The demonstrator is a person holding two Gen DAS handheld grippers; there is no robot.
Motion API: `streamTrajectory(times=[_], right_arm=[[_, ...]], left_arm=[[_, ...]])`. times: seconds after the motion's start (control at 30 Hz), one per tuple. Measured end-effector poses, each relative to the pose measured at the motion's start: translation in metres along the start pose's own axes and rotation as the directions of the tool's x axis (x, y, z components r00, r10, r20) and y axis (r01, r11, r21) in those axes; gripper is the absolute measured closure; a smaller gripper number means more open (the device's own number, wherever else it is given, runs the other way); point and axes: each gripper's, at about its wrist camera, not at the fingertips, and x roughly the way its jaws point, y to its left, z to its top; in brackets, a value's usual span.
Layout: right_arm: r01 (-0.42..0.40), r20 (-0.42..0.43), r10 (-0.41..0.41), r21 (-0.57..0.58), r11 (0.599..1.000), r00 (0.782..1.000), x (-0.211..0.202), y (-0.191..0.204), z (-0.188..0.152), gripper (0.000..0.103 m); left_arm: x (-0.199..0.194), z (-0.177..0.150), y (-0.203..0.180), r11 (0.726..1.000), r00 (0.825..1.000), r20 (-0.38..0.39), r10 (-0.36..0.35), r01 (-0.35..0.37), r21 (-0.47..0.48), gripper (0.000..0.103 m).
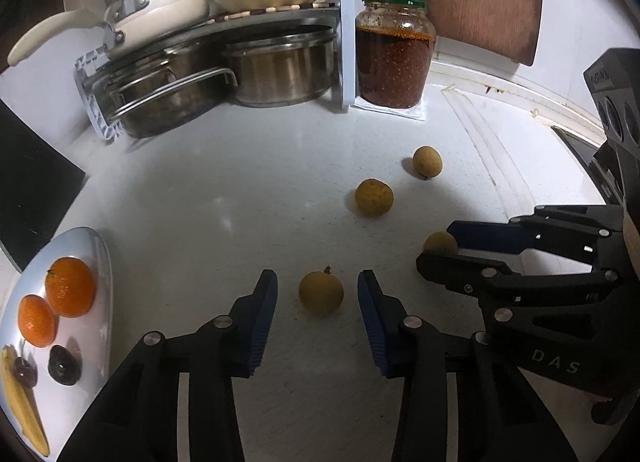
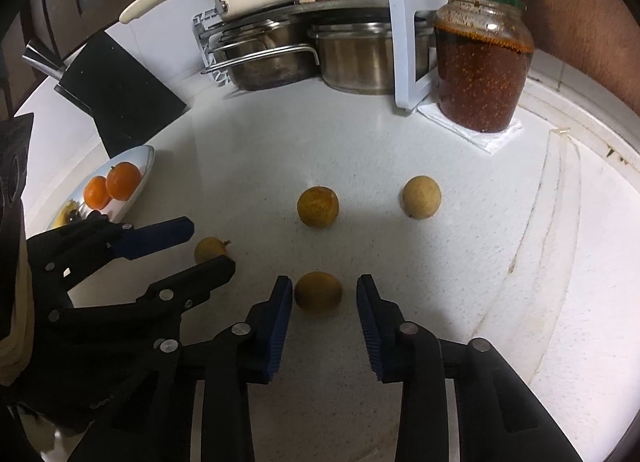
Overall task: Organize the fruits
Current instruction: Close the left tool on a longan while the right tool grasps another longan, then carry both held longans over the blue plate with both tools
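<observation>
The left gripper (image 1: pixel 317 294) is straddling one small brown fruit (image 1: pixel 321 293) on the table (image 1: pixel 200 182), jaws apart, pads not touching. The right gripper (image 2: pixel 324 294) is straddling another (image 2: pixel 318 293), its left pad touching. Four such fruits are lying out. Only the left view is showing the plate (image 1: pixel 102 262) fully: two oranges, two dark fruits, one banana.

Four small round tan-yellow fruits lie loose on the white surface (image 1: pixel 208 190), well apart from one another. The nearest fruit (image 1: pixel 321 293) sits upright with a short stem stub on top. A second fruit (image 2: pixel 318 293) lies to its right, a third (image 1: pixel 374 197) farther back, and a fourth, paler one (image 1: pixel 427 161) farthest back. An oval plate (image 1: pixel 102 258) at the left edge holds two mandarins (image 1: pixel 70 292), two dark cherries (image 1: pixel 63 364) and a yellow banana (image 1: pixel 24 410), all resting close together.
</observation>
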Motion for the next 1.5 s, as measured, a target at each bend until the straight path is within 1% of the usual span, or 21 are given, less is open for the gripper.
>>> streamTrajectory(times=[0.07,0.13,0.27,0.43,0.63,0.7,0.8,1.0,1.17,1.33,1.5], right_arm=[[0.000,0.002,0.000,-0.004,1.000,1.000,0.000,0.000,0.000,0.076],[-0.002,0.002,0.002,-0.005,1.000,1.000,0.000,0.000,-0.001,0.077],[0.002,0.009,-0.002,0.001,1.000,1.000,-0.003,-0.002,-0.001,0.077],[0.002,0.021,-0.002,0.004,1.000,1.000,-0.011,-0.004,-0.001,0.077],[0.009,0.045,-0.010,0.006,1.000,0.999,-0.026,-0.004,0.000,0.077],[0.008,0.049,-0.008,0.008,1.000,0.999,-0.030,-0.004,0.001,0.077],[0.007,0.067,-0.007,0.004,1.000,0.998,-0.039,-0.002,0.001,0.077],[0.024,0.122,-0.020,-0.035,0.999,0.992,-0.065,0.009,0.004,0.077],[0.018,0.161,-0.009,-0.055,0.998,0.987,-0.084,0.018,0.010,0.077],[0.005,0.201,0.010,-0.077,0.997,0.980,-0.102,0.030,0.014,0.077],[-0.011,0.232,0.034,-0.099,0.995,0.972,-0.114,0.043,0.017,0.077]], left_arm=[[0.002,0.000,0.000,1.000,1.000,-0.005,-0.007,0.007,-0.008,0.071],[0.004,0.001,-0.001,1.000,1.000,-0.009,-0.011,0.011,-0.018,0.079],[0.004,0.000,-0.002,0.999,1.000,-0.010,-0.010,0.010,-0.038,0.079],[-0.005,0.001,-0.003,0.998,1.000,0.005,0.016,-0.015,-0.067,0.079],[-0.025,0.002,-0.003,0.993,0.999,0.032,0.042,-0.038,-0.115,0.079],[-0.034,0.002,-0.003,0.991,0.998,0.048,0.039,-0.033,-0.129,0.079],[-0.047,0.002,-0.004,0.990,0.995,0.075,0.058,-0.047,-0.135,0.079],[-0.078,0.005,-0.003,0.982,0.987,0.122,0.101,-0.079,-0.172,0.079],[-0.102,0.003,0.000,0.977,0.980,0.168,0.110,-0.076,-0.200,0.079],[-0.129,0.000,0.003,0.969,0.965,0.212,0.154,-0.106,-0.222,0.079],[-0.154,-0.004,0.009,0.956,0.947,0.248,0.205,-0.139,-0.257,0.079]])
